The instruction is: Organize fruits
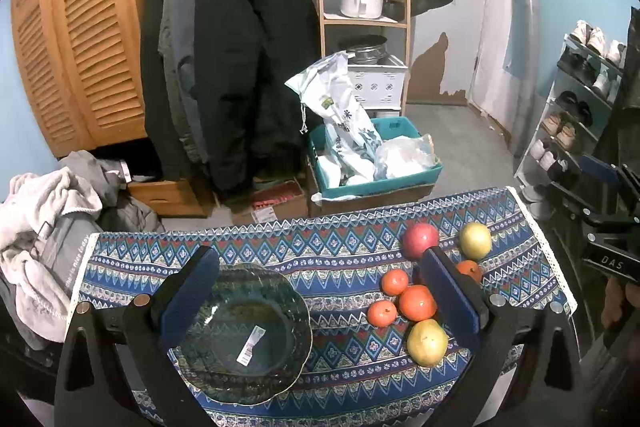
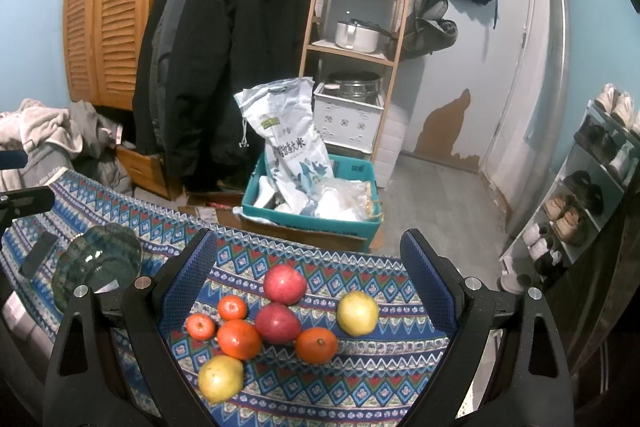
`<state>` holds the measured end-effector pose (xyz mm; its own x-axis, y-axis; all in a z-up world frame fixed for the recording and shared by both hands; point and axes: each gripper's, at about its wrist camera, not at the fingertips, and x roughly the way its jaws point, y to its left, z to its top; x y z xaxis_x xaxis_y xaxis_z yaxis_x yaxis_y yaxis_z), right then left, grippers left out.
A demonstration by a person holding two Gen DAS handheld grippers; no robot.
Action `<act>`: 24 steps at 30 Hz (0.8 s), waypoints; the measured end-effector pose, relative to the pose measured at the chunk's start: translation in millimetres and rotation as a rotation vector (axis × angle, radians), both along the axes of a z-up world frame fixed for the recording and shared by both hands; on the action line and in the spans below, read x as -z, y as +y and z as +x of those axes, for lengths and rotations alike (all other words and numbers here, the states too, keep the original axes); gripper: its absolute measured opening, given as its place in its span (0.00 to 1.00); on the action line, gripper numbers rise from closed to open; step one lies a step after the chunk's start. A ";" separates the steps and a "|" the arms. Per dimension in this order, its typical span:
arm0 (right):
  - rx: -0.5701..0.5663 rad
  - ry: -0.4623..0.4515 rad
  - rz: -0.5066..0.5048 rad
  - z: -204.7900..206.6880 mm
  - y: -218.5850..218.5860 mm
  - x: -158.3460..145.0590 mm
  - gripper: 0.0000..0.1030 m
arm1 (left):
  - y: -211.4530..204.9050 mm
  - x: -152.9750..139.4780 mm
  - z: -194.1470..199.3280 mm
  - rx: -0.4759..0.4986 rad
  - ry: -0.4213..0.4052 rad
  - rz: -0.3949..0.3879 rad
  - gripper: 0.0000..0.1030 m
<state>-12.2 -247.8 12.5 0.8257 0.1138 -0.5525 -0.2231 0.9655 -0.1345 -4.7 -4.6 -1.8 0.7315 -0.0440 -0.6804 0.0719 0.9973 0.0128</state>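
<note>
— What are your jaws doing right now?

— I'm holding both pairs spread wide with nothing between them. My left gripper (image 1: 320, 291) is hovering over the glass bowl (image 1: 244, 335), which is sitting empty on the patterned tabletop (image 1: 340, 255) apart from a label stuck inside it. My right gripper (image 2: 308, 287) is hanging above the fruit.

— Where is the fruit lying?

— All loose on the cloth, right of the bowl and none in it. Nearest me a yellow pear (image 2: 221, 378) is lying, then a large orange (image 2: 239, 339), another orange (image 2: 317, 345) and a red apple (image 2: 277, 323) are crowding together, touching. Two small tangerines (image 2: 200, 326) are sitting on the bowl side, a second yellow pear (image 2: 357, 313) apart to the right, and a second red apple (image 2: 285, 283) farthest.

— And room around it?

— The far tabletop edge is running just beyond that apple. Past it, on the floor, a teal bin (image 2: 312, 219) is holding a rice bag (image 2: 288, 143) and plastic bags.
</note>
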 end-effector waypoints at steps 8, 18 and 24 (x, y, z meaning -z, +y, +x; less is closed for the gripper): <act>0.000 -0.002 0.001 0.4 1.1 -0.8 0.89 | -1.1 -0.6 -0.4 0.003 -0.003 -0.004 0.99; 0.001 -0.003 0.002 0.3 0.3 -1.4 0.89 | -1.9 -1.4 -1.2 0.004 -0.008 -0.006 0.99; 0.003 -0.001 -0.001 0.5 0.7 -3.8 0.89 | -3.0 -2.0 -1.9 0.004 -0.010 -0.007 0.99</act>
